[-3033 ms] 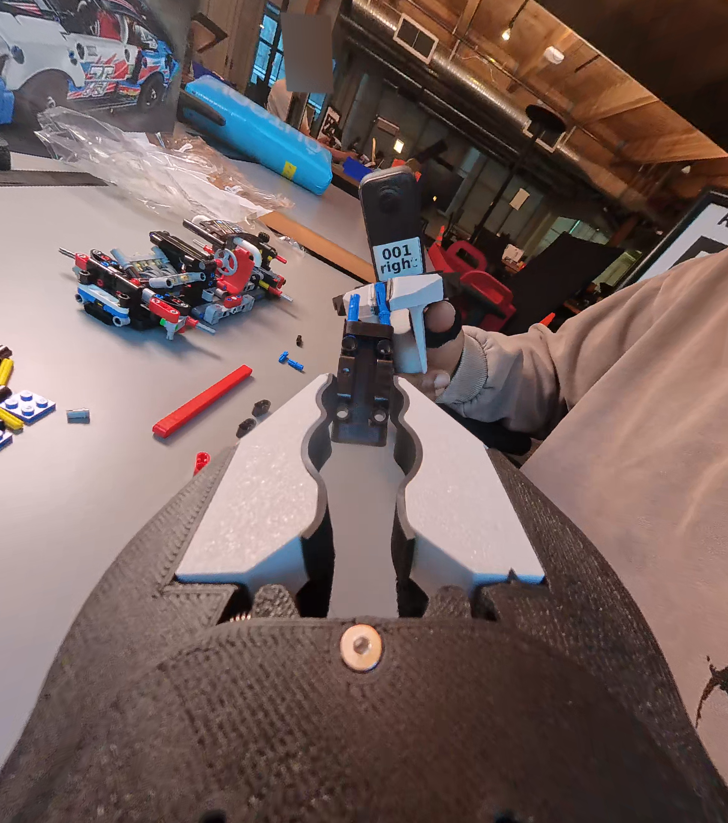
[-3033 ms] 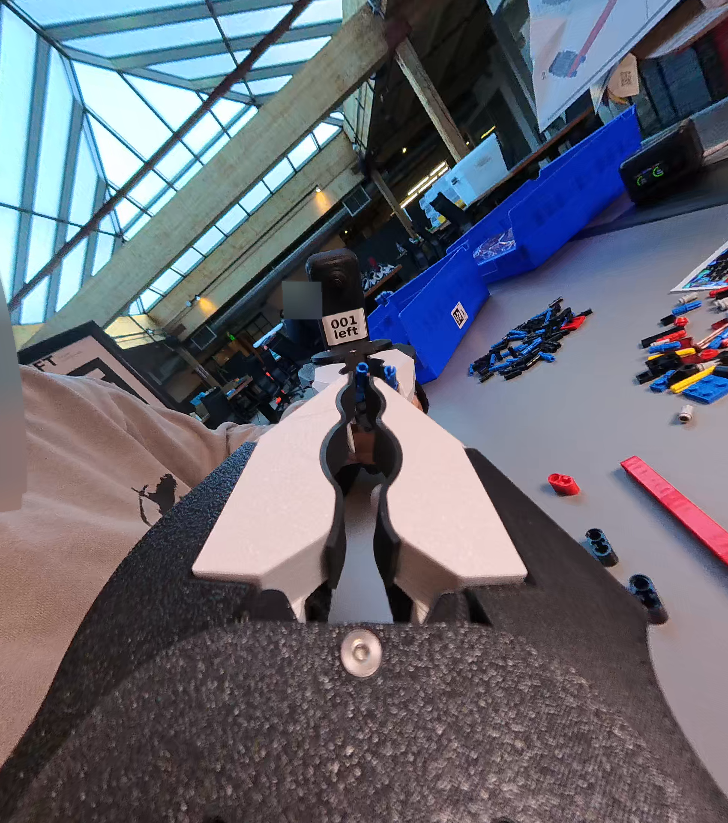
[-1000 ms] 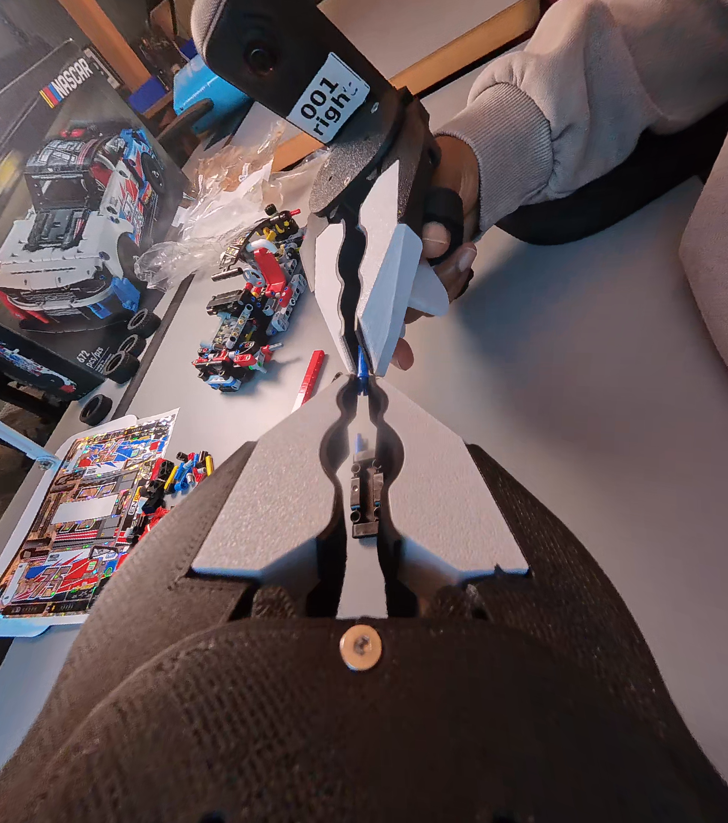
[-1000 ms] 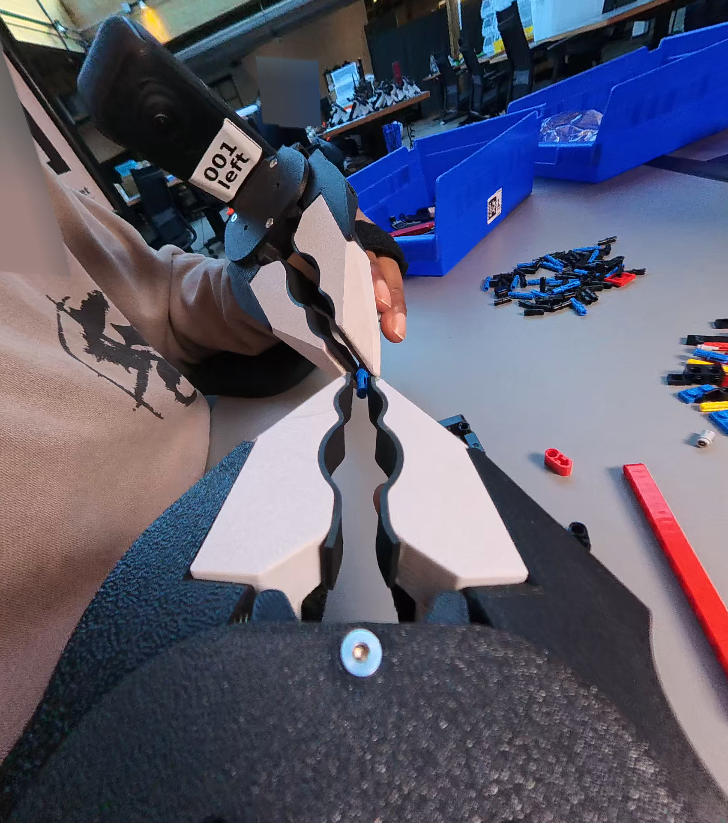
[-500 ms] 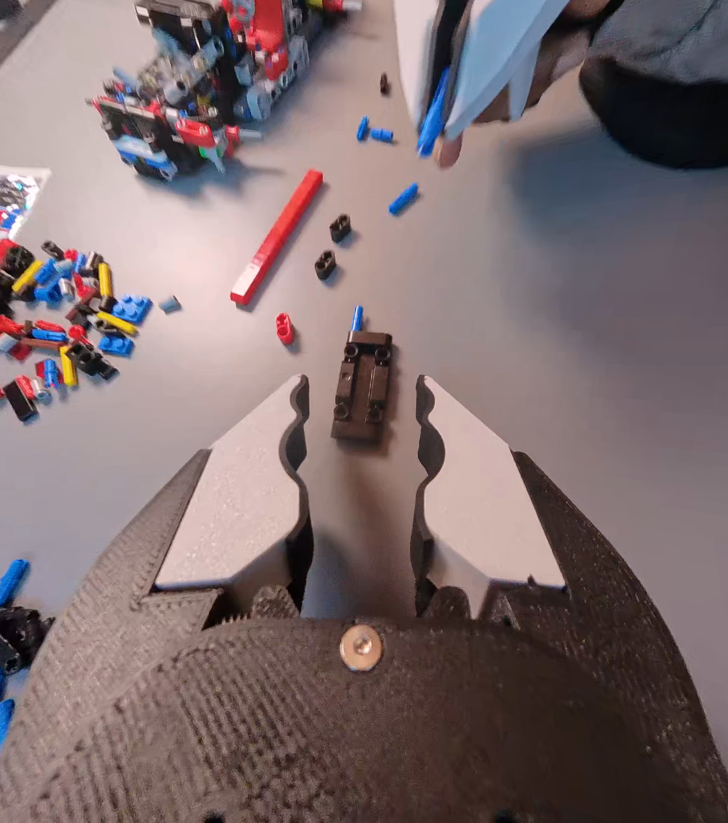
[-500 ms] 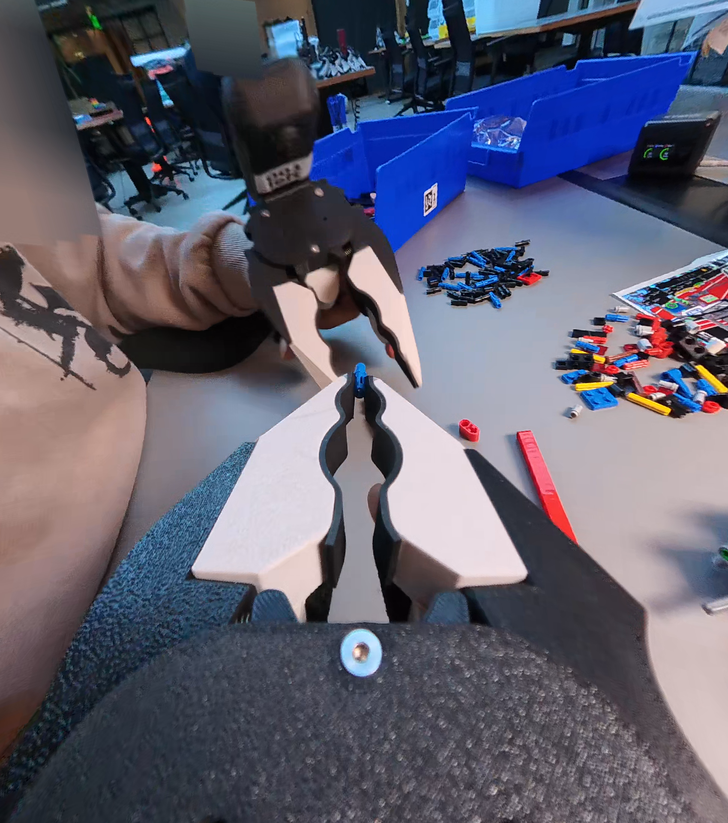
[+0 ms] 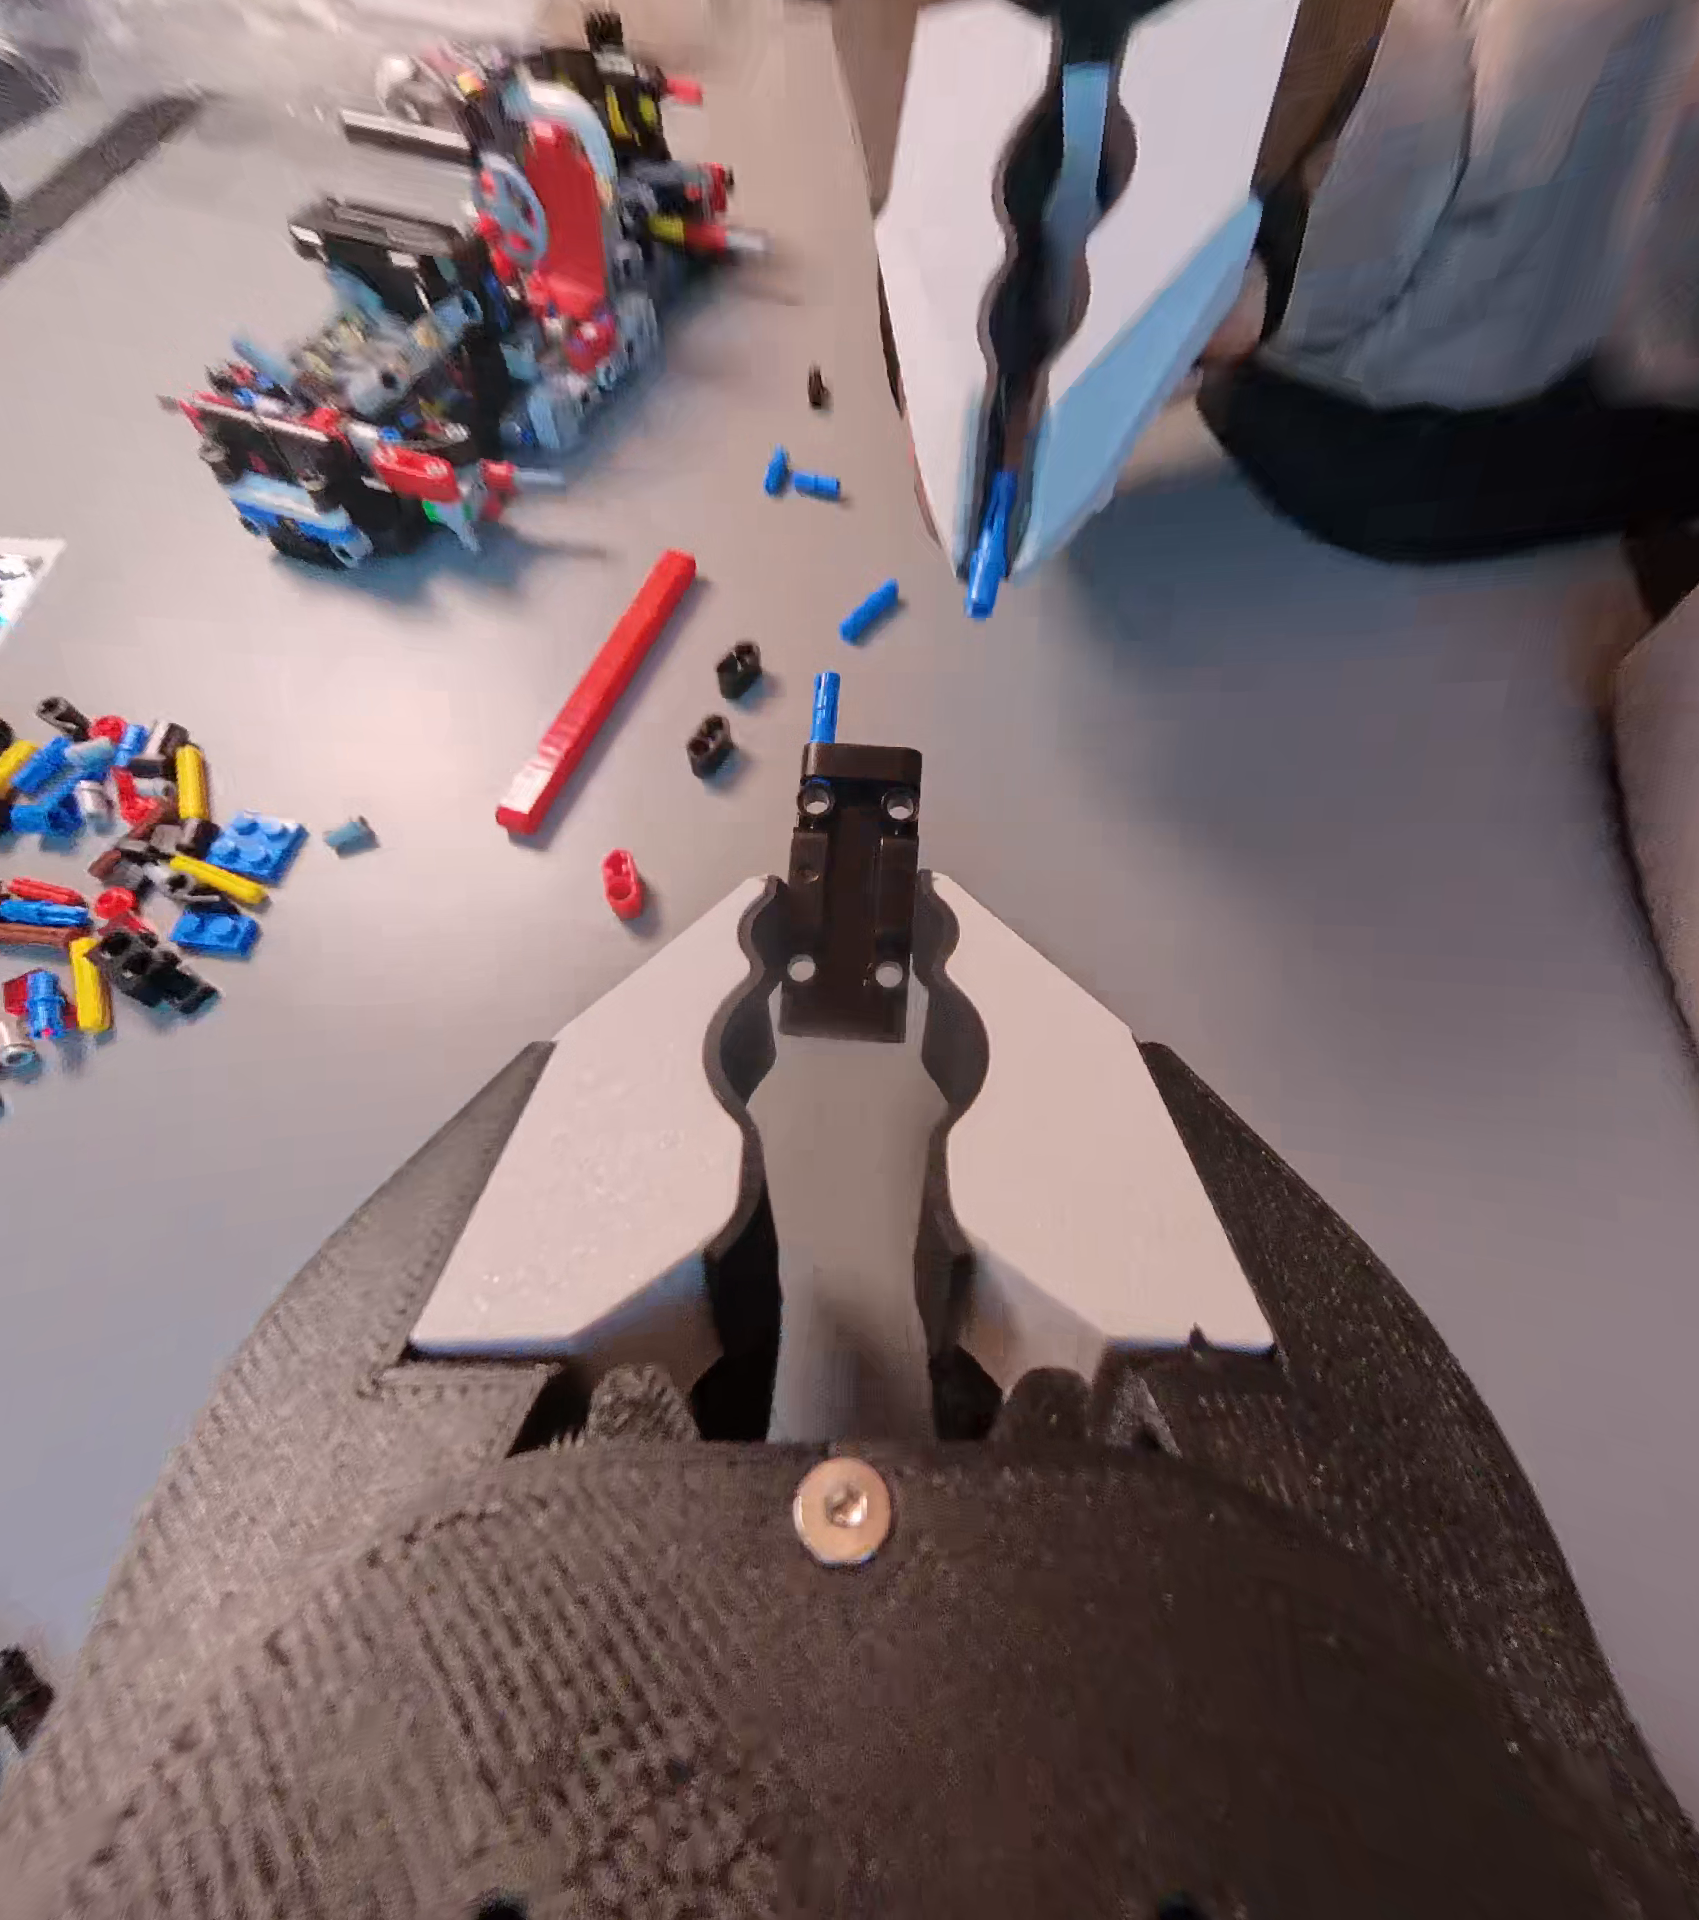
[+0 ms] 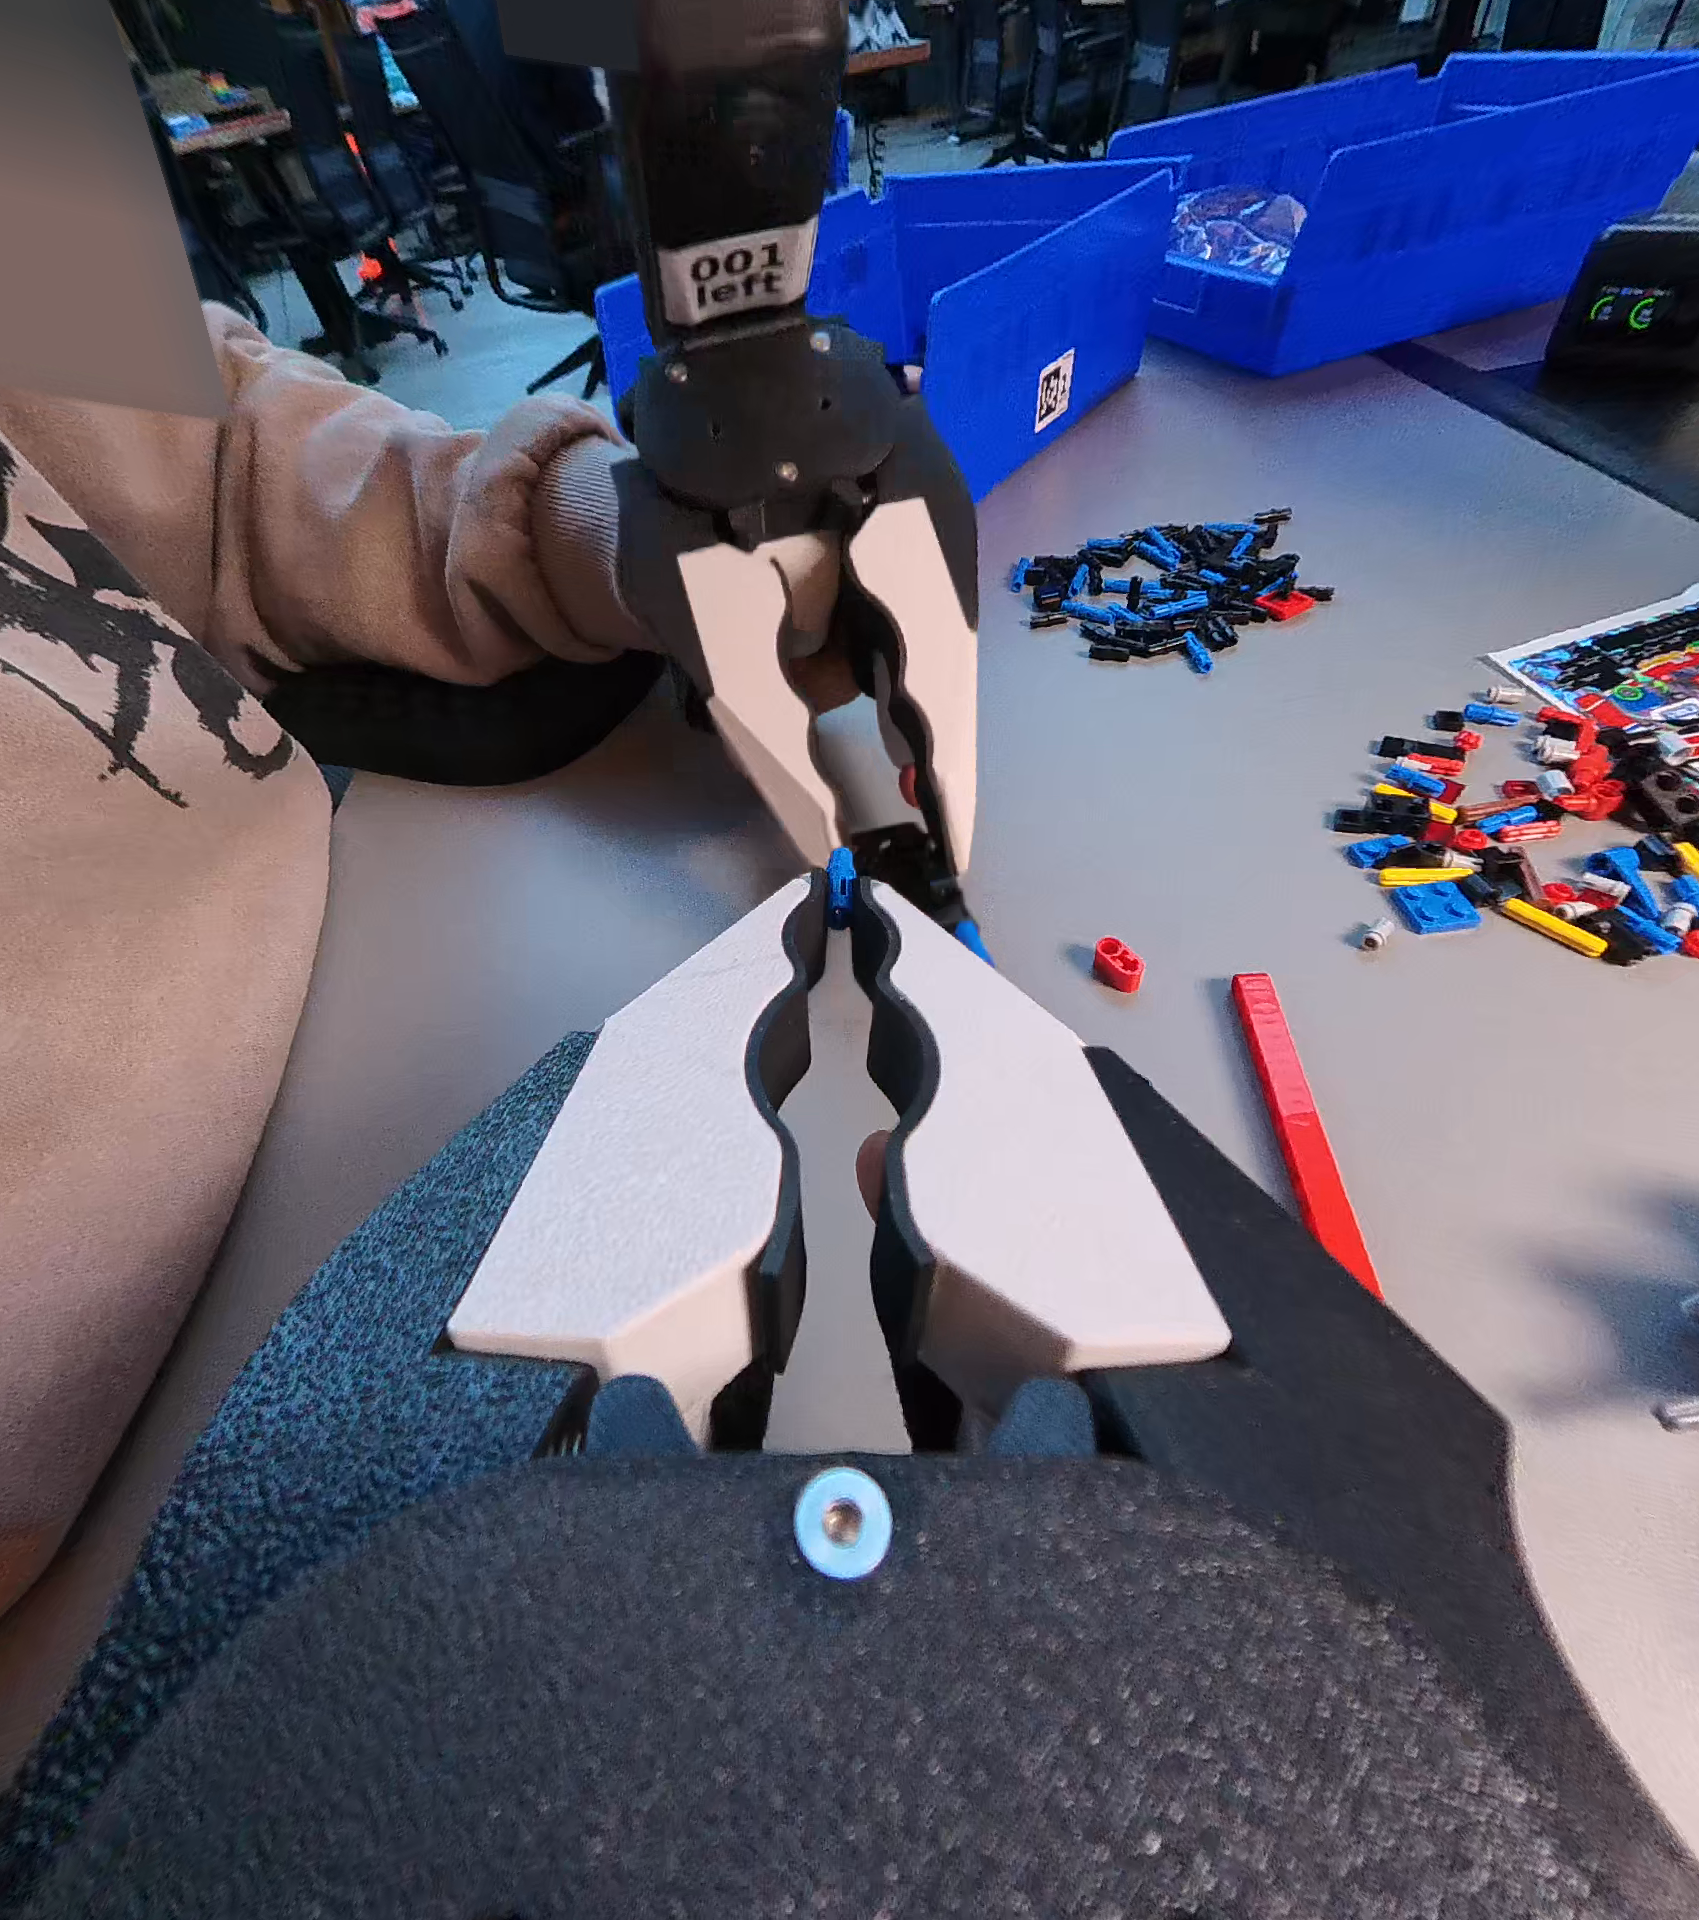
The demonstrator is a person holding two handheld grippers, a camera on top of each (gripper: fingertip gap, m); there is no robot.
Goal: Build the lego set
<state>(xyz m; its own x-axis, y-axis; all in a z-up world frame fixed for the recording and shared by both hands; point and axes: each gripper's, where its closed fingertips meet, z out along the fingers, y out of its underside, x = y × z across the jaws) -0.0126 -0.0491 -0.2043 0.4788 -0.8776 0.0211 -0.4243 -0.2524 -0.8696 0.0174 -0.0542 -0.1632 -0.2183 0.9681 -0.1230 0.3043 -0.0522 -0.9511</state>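
My left gripper [image 7: 850, 894] pinches a black block [image 7: 850, 883] with a blue pin [image 7: 824, 704] jutting from its far end, low over the grey table [image 7: 1292, 935]. My right gripper [image 8: 840, 894] is pressed onto another blue peg [image 8: 839, 871], tip near the block. The half-built car [image 7: 471, 343] sits well beyond.

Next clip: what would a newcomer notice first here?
The left gripper pinching a black block with a blue pin sticking out, centre of its view. Facing it, the right gripper holds a second blue pin. Behind, left, a half-built car sits on the grey table.
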